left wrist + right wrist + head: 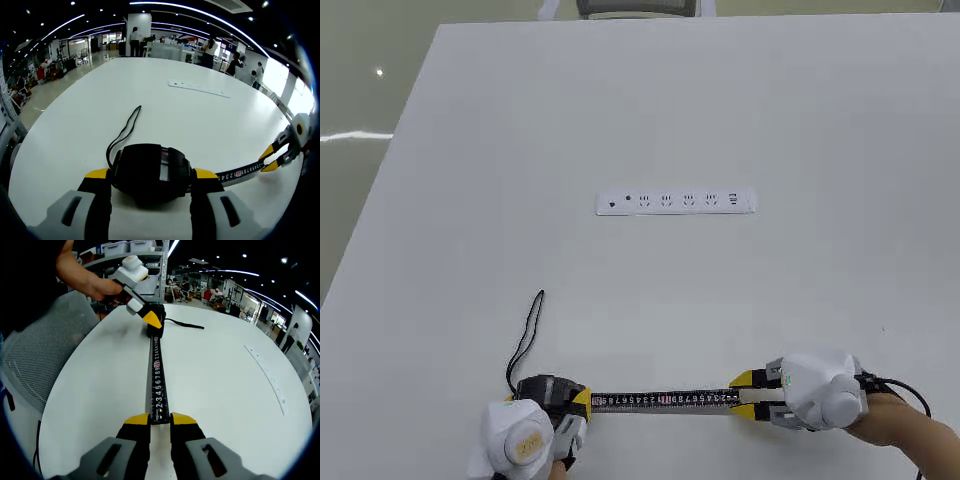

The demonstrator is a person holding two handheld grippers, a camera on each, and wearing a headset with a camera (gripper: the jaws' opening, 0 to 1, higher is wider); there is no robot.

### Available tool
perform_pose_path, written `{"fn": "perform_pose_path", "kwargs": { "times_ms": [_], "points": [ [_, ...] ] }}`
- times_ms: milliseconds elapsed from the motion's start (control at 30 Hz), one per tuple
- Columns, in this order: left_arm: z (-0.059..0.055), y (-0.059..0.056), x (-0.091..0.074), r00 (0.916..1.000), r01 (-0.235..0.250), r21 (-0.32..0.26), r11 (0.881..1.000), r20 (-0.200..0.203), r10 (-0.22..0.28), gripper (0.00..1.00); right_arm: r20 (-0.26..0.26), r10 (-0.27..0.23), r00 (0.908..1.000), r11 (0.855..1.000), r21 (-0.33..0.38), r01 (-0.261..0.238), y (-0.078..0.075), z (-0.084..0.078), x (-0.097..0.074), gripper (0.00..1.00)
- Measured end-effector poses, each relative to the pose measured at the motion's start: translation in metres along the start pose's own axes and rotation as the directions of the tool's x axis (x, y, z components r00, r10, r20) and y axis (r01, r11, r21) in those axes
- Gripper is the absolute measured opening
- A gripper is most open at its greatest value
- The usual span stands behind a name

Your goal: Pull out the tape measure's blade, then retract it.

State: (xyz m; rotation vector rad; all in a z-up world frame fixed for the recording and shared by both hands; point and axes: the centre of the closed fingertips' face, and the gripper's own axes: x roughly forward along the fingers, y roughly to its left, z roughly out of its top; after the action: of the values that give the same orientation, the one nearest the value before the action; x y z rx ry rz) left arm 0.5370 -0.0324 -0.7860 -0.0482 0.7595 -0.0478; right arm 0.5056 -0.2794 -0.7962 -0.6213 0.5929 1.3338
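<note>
A black tape measure [150, 170] lies near the table's front edge, its case [548, 390] clamped between my left gripper's [570, 412] yellow-tipped jaws. Its numbered blade [665, 401] runs out to the right across the white table. My right gripper [744, 396] is shut on the blade's end [159, 415]. In the right gripper view the blade [156, 375] stretches straight away to the case [156, 315], where the left gripper [142, 307] holds it. A black wrist loop [525, 340] trails from the case toward the table's middle.
A white power strip [677, 202] lies flat at the middle of the white table [770, 110]. A chair back [635, 8] stands beyond the far edge. A grey mesh chair [45, 350] is beside the near edge.
</note>
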Motion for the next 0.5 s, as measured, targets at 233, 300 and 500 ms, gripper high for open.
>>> {"fn": "perform_pose_path", "kwargs": {
  "times_ms": [233,300,500],
  "points": [
    [-0.0002,0.0,-0.0003,1.0,0.004,0.004,1.0,-0.001,-0.004,0.6,0.003,0.004,1.0,1.0,-0.002,-0.004,0.0006,0.0027,0.0037,0.14],
    [-0.0003,0.0,-0.0003,1.0,0.004,0.005,1.0,0.0,-0.004,0.6,0.004,0.004,1.0,1.0,-0.002,-0.004,0.0006,0.0037,0.0044,0.14],
    [-0.0003,0.0005,-0.0006,1.0,0.008,0.0,1.0,-0.002,-0.008,0.6,0.009,0.007,0.9999,1.0,-0.004,-0.007,0.0008,0.0076,0.0056,0.14]
  ]
}}
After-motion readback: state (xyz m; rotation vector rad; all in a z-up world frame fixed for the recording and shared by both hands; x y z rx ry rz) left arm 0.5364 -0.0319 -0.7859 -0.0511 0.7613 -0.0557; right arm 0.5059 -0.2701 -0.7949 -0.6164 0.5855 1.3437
